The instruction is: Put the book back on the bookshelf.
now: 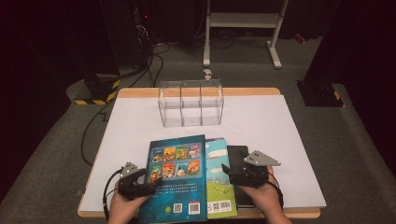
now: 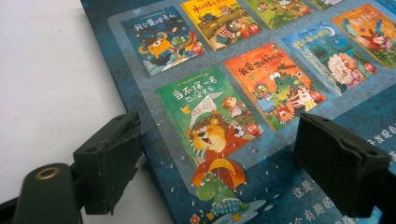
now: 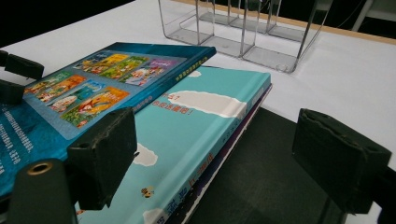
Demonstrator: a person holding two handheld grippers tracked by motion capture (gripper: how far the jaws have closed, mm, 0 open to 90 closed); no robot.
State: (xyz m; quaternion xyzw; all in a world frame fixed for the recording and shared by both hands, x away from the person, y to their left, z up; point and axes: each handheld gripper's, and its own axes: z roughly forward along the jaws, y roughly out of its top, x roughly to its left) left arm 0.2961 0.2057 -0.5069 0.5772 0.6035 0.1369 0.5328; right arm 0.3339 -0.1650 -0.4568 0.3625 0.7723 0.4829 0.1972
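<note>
A dark blue picture book [image 1: 176, 179] lies on top of a stack at the table's front edge, its back cover with several small cover pictures [image 2: 261, 79] facing up. Under it is a turquoise book with clouds [image 3: 196, 126], and lowest a black book or pad [image 3: 261, 177]. My left gripper [image 1: 142, 183] is open at the blue book's left edge [image 2: 219, 140], one jaw over the white table and the other over the cover. My right gripper [image 1: 232, 171] is open at the stack's right side [image 3: 219, 140], straddling the turquoise book's edge and the black item.
A clear acrylic organiser [image 1: 190, 103] with three compartments stands upright at the back middle of the white table top [image 1: 261, 126]. The other gripper's jaws [image 3: 14, 77] show at the far left of the right gripper view. Cables and a metal stand sit on the floor beyond.
</note>
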